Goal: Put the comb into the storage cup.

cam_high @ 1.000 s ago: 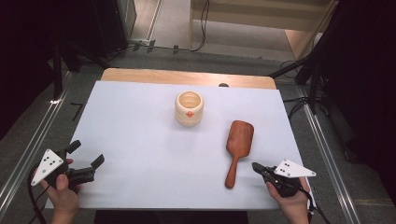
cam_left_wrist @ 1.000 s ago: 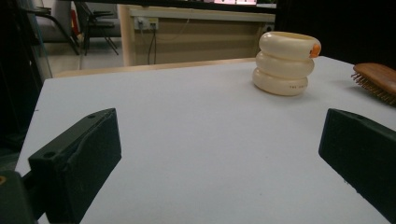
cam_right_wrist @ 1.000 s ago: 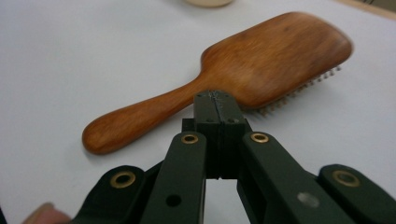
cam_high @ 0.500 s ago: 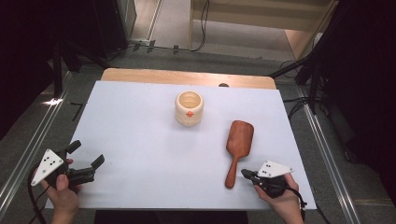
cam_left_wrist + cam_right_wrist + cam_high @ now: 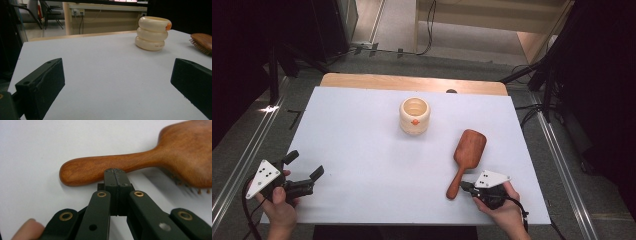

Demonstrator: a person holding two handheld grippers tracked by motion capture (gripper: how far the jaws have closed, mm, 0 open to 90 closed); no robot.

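Note:
A brown wooden hairbrush lies bristles down on the white table, head toward the far side, handle toward me. My right gripper is shut with nothing between its jaws, its tips right beside the end of the handle. Whether they touch the wood I cannot tell. A cream ribbed cup with an orange spot stands upright mid-table. My left gripper rests at the near left corner, jaws wide open around bare table. From the left gripper view the cup and the brush's bristled edge appear farther off.
A wooden strip runs along the table's far edge. Metal rails flank the table on both sides. Cables and dark stands lie on the floor beyond.
My right gripper has slid left along the near edge, from the table's right corner up to the end of the hairbrush handle. The left gripper, cup and brush have stayed put.

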